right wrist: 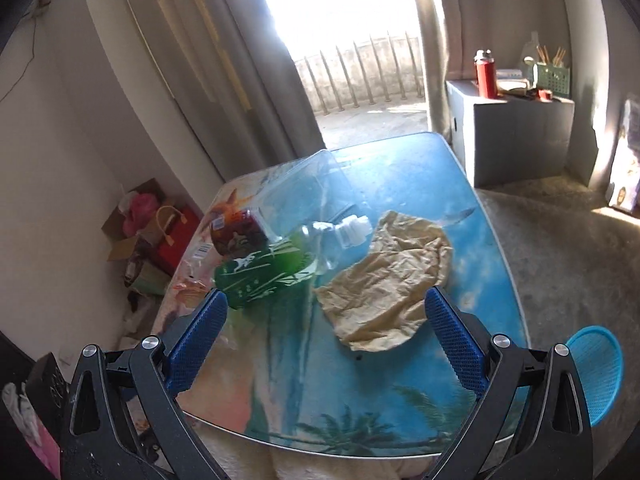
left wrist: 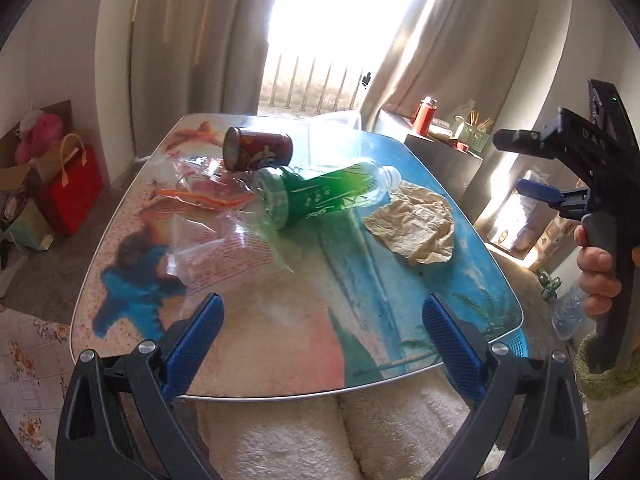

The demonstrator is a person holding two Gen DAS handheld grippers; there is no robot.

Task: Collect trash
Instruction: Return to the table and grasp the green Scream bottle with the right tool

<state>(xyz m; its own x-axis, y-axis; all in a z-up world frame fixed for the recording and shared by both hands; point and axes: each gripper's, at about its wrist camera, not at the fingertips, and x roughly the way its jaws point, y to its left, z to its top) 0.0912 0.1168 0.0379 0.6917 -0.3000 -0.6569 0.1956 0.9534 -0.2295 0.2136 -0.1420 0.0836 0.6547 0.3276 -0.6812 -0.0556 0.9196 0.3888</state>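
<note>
On the beach-print table (left wrist: pixel 280 340) lie a green-label plastic bottle (left wrist: pixel 320 196), a dark red can (left wrist: pixel 258 153) on its side behind it, a crumpled tan paper (left wrist: pixel 414 228) to the right and clear plastic bags (left wrist: pixel 212 248) to the left. My left gripper (left wrist: pixel 322 320) is open and empty above the near table edge. My right gripper (right wrist: pixel 326 320) is open and empty, above the near table with the tan paper (right wrist: pixel 386 292) between its fingers in view; the bottle (right wrist: pixel 280 268) and can (right wrist: pixel 238 238) lie to its left. The right gripper also shows at the right of the left wrist view (left wrist: pixel 520 164).
A blue basket (right wrist: pixel 596 372) sits below the table's right side. A grey cabinet (right wrist: pixel 516 136) with a red flask (right wrist: pixel 485 74) stands far right. A red gift bag (left wrist: pixel 74 188) and boxes sit on the floor at left. Curtains and a bright doorway are behind.
</note>
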